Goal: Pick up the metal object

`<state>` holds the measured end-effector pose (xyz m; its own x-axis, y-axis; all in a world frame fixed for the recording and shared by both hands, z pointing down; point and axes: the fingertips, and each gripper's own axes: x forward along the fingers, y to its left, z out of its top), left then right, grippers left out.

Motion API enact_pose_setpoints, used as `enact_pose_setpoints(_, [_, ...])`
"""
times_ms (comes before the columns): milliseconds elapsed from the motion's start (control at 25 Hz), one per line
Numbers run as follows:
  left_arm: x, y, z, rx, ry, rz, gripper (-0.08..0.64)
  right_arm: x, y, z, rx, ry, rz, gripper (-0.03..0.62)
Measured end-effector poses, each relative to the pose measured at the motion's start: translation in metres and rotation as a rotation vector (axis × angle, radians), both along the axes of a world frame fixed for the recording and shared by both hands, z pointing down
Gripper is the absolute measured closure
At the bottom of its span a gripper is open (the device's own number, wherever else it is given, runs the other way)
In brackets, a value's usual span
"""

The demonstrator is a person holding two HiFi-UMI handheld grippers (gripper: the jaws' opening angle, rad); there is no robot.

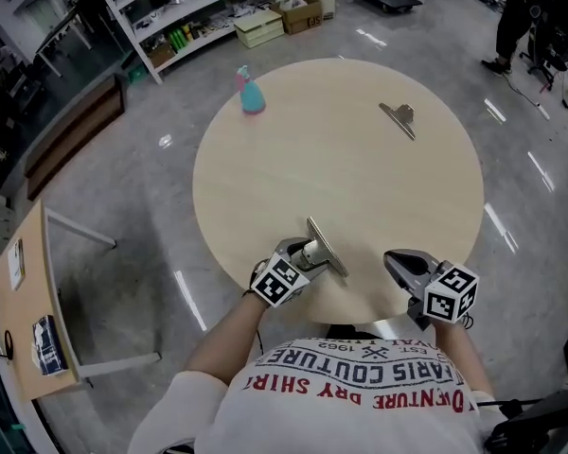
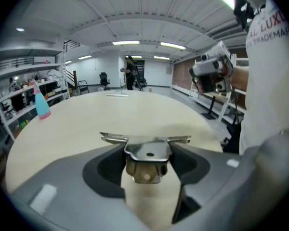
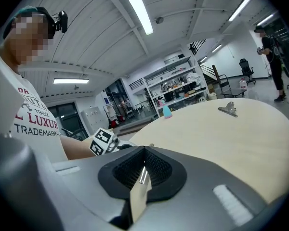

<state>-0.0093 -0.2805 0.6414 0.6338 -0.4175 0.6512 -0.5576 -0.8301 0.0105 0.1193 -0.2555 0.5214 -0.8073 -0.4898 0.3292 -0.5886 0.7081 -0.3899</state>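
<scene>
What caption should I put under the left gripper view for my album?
Left gripper pinching a shiny metal clip, pale round table and blue spray bottle beyond.

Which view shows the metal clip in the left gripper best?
Left gripper view: the metal clip sits close up between the jaws. Head view shows it small from above; right gripper view hardly shows it.

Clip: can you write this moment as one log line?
left gripper: shut on clip | right gripper: shut, empty | second clip: far across table
</scene>
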Motion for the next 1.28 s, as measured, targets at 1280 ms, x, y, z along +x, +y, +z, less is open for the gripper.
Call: enact_pose_setpoints(1280, [-0.028,0.085,-0.171,0.189,0.307,-0.096,0.278,-0.043,0.062,-0.058,0.170,0.023,-0.021,0.591])
